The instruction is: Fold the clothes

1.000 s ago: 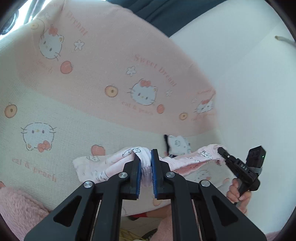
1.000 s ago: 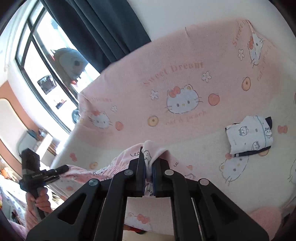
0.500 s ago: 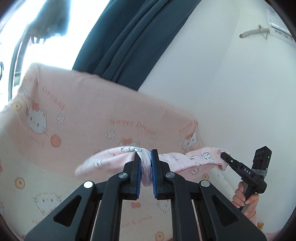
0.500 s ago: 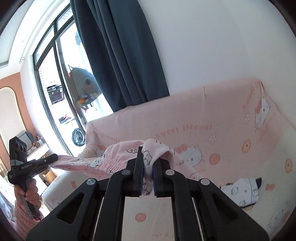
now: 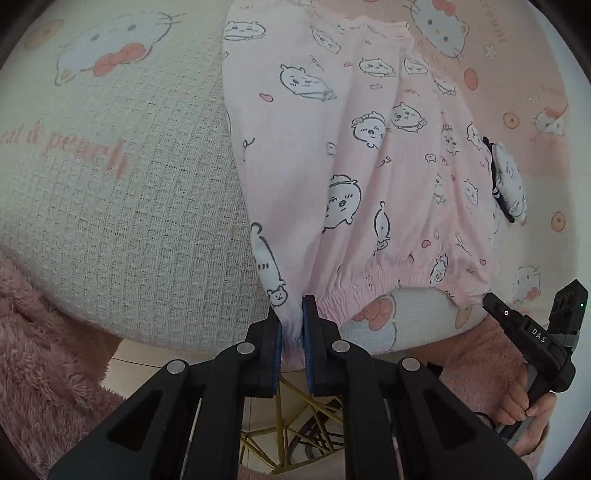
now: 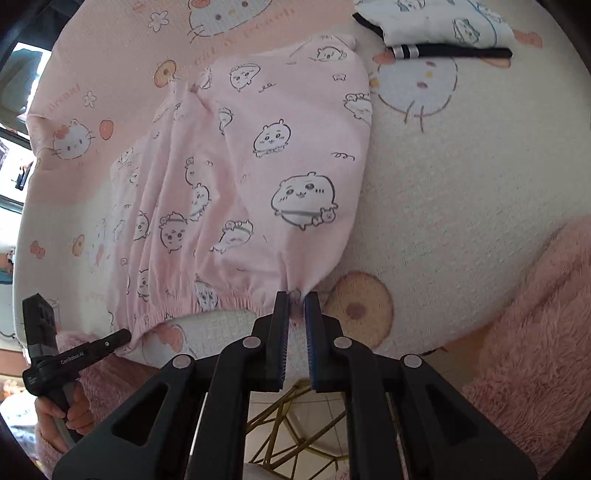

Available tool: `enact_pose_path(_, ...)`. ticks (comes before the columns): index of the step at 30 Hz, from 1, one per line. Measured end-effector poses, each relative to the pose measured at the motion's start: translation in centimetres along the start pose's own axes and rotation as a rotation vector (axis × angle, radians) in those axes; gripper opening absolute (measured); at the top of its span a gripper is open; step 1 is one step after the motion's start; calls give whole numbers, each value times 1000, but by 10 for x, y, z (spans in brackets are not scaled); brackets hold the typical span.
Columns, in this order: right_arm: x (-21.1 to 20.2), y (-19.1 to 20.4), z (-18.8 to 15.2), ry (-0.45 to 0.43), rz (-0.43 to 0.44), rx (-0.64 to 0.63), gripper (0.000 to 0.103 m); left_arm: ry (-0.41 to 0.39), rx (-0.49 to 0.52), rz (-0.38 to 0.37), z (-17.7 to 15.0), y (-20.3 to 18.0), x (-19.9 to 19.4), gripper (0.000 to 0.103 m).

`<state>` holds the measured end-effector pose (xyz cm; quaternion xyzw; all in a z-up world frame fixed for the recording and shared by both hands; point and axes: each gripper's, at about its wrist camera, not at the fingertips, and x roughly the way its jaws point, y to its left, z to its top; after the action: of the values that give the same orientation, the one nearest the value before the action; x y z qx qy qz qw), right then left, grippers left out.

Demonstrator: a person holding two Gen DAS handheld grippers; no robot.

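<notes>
Pink pajama pants (image 5: 369, 155) with white cartoon animals lie spread flat on the sofa seat, waistband at the front edge. My left gripper (image 5: 291, 321) is shut on the waistband's left corner. My right gripper (image 6: 295, 310) is shut on the waistband's right corner. The pants also show in the right wrist view (image 6: 258, 177), legs reaching toward the backrest. Each gripper shows in the other's view: the right one (image 5: 491, 301), the left one (image 6: 123, 336).
A folded white garment with dark trim (image 6: 443, 33) lies on the seat beyond the pants, also in the left wrist view (image 5: 508, 184). The sofa cover (image 5: 110, 166) has a cat print. Fuzzy pink sleeves (image 6: 535, 314) flank the views. A gold-legged frame (image 5: 295, 417) stands on the floor below.
Both grippers have come down from holding the pants stretched in the air. The pants now lie flat on the seat with the waistband at the front edge.
</notes>
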<state>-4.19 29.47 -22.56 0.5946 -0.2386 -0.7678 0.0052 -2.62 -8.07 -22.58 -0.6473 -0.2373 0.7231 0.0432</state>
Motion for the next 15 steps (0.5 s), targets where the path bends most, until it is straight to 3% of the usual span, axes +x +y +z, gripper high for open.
enact_pose_path(3, -6, -1, -2, -1, -43, -26, 10, 19, -35, 19, 5, 12, -9, 22)
enact_pose_path(7, -24, 4, 1, -47, -74, -75, 13, -89, 38, 171, 17, 14, -42, 24)
enact_pose_path(10, -42, 12, 5, -95, -112, -128, 20, -136, 63, 202, 38, 17, -57, 28)
enact_pose_path(15, -41, 34, 32, -96, -109, -183, 21, -176, 108, 220, 93, 13, -55, 28)
